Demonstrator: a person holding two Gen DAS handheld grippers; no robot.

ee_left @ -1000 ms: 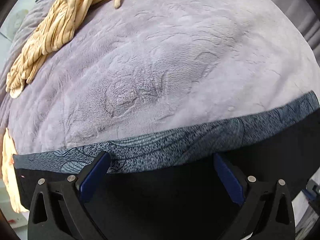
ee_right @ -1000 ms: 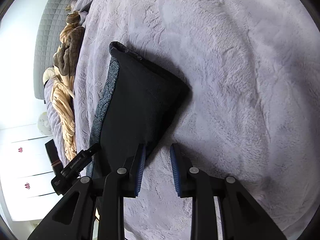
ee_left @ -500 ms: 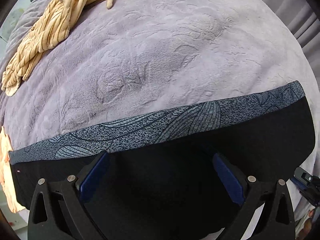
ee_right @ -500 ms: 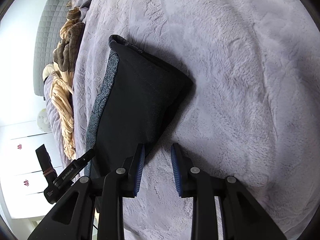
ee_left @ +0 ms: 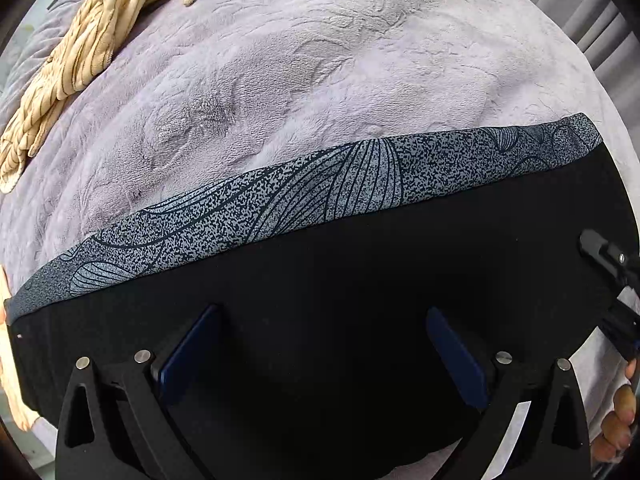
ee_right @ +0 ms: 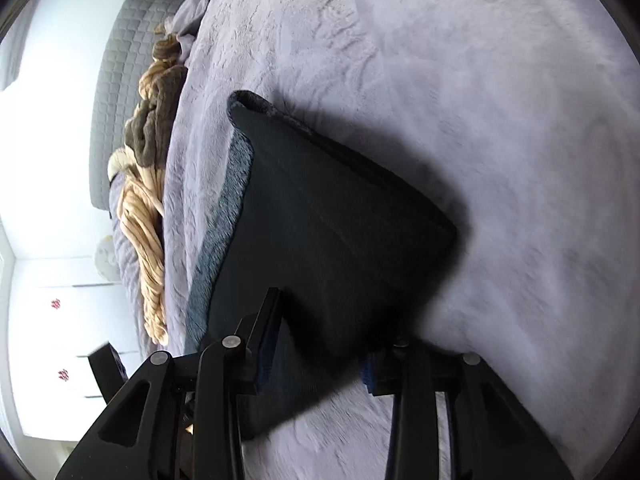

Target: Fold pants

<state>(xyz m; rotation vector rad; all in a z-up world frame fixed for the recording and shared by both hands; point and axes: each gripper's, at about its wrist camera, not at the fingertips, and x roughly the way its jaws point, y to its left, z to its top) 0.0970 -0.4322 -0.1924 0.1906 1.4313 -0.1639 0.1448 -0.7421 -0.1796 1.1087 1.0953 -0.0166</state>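
The folded black pants [ee_left: 360, 300] with a grey leaf-patterned waistband [ee_left: 320, 192] lie flat on the lilac plush blanket [ee_left: 320, 72]. My left gripper [ee_left: 324, 320] points straight down over the black cloth, jaws wide apart and holding nothing; I cannot tell whether the pads touch it. In the right wrist view the pants [ee_right: 328, 232] run away from me, and their near corner lies between the fingers of my right gripper [ee_right: 320, 344]. Those jaws are opening, and the cloth hides the right fingertip. A hand [ee_left: 620, 404] shows at the left wrist view's right edge.
A cream striped garment [ee_left: 76, 52] lies bunched along the blanket's far left, with a brown one [ee_right: 160, 120] beyond the cream garment [ee_right: 144, 248]. A grey quilted headboard [ee_right: 120, 80] stands behind them. Bare blanket [ee_right: 500, 140] spreads to the right of the pants.
My left gripper has slid from the pants' edge to over the black cloth; the waistband sits higher in its view. My right gripper has widened and moved forward around the pants' near corner.
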